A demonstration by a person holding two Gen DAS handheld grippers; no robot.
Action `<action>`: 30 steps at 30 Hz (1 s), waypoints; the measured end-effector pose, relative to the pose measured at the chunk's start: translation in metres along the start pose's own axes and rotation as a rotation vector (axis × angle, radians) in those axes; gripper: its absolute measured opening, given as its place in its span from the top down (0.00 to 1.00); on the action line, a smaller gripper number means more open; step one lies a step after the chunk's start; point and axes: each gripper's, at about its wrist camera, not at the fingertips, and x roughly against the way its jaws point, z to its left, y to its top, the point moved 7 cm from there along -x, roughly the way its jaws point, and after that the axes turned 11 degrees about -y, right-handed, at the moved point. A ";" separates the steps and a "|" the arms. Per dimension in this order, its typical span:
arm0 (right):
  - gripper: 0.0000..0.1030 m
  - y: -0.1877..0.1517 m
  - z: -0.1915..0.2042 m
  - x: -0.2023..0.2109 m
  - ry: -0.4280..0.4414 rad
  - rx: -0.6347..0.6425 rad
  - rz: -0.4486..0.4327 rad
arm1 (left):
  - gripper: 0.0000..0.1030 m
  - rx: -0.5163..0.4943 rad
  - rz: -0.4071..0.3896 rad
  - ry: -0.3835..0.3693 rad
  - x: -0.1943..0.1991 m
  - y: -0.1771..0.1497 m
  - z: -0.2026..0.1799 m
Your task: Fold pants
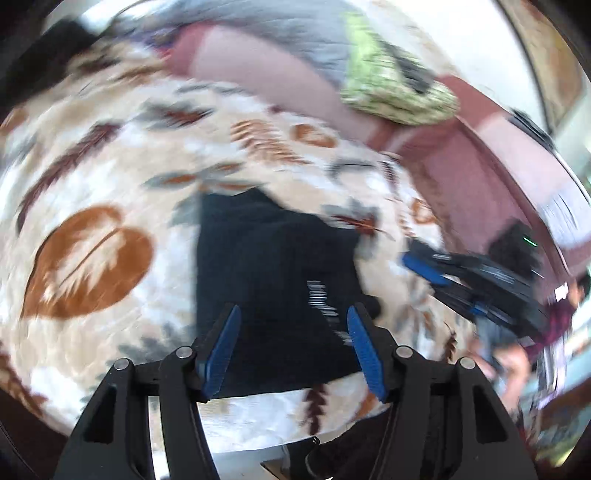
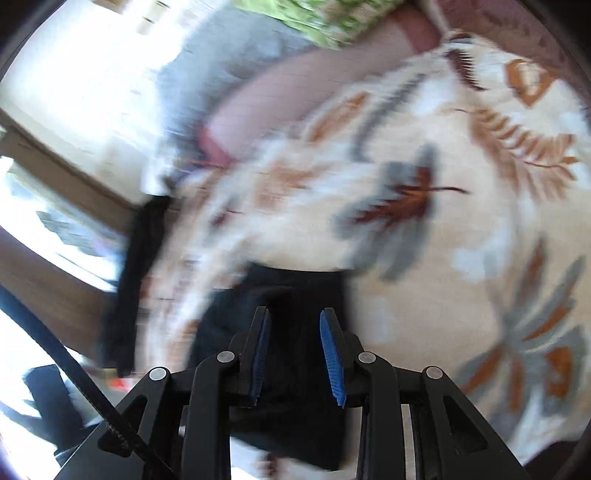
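Dark navy pants [image 1: 273, 280] lie folded into a compact rectangle on a cream blanket with brown and grey leaf print [image 1: 110, 184]. My left gripper [image 1: 293, 314] is open and empty just above the pants' near part. The right gripper [image 1: 428, 269] shows in the left wrist view to the right of the pants, above the blanket. In the right wrist view the pants [image 2: 295, 295] lie under my right gripper [image 2: 293, 315], which is open with nothing between its blue pads. Both views are motion-blurred.
A green patterned pillow [image 1: 391, 85] and a grey cloth [image 1: 295, 29] lie at the far end on a pink sheet [image 1: 258, 74]. A dark garment [image 2: 136, 277] hangs at the bed's left edge. A person [image 1: 561, 314] is at the right.
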 end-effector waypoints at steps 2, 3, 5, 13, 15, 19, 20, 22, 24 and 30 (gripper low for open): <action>0.69 -0.005 0.022 0.002 0.143 -0.008 0.024 | 0.43 0.048 0.002 0.019 -0.001 -0.003 0.014; 0.69 -0.010 0.033 -0.001 0.205 -0.010 0.054 | 0.43 0.066 0.005 0.022 -0.001 -0.005 0.019; 0.69 -0.021 0.050 -0.015 0.266 -0.014 0.109 | 0.43 0.098 0.004 0.024 0.000 -0.008 0.027; 0.79 -0.068 0.038 -0.064 0.023 0.118 0.200 | 0.40 0.136 -0.031 0.041 0.011 -0.004 0.046; 0.84 -0.069 0.029 -0.060 0.004 0.127 0.179 | 0.40 0.154 -0.018 0.036 0.007 -0.007 0.050; 0.84 -0.073 0.024 -0.056 -0.029 0.185 0.138 | 0.40 0.144 0.004 0.035 0.001 -0.012 0.048; 0.84 -0.074 0.024 -0.056 -0.036 0.205 0.125 | 0.40 0.131 0.006 0.044 0.000 -0.013 0.047; 0.84 -0.077 0.022 -0.053 -0.040 0.220 0.106 | 0.40 0.111 0.012 0.059 -0.002 -0.014 0.045; 0.84 -0.077 0.022 -0.052 -0.034 0.215 0.095 | 0.39 0.106 0.021 0.067 -0.008 -0.017 0.047; 0.84 -0.078 0.017 -0.052 -0.036 0.205 0.072 | 0.38 0.056 0.080 0.143 -0.024 -0.030 0.055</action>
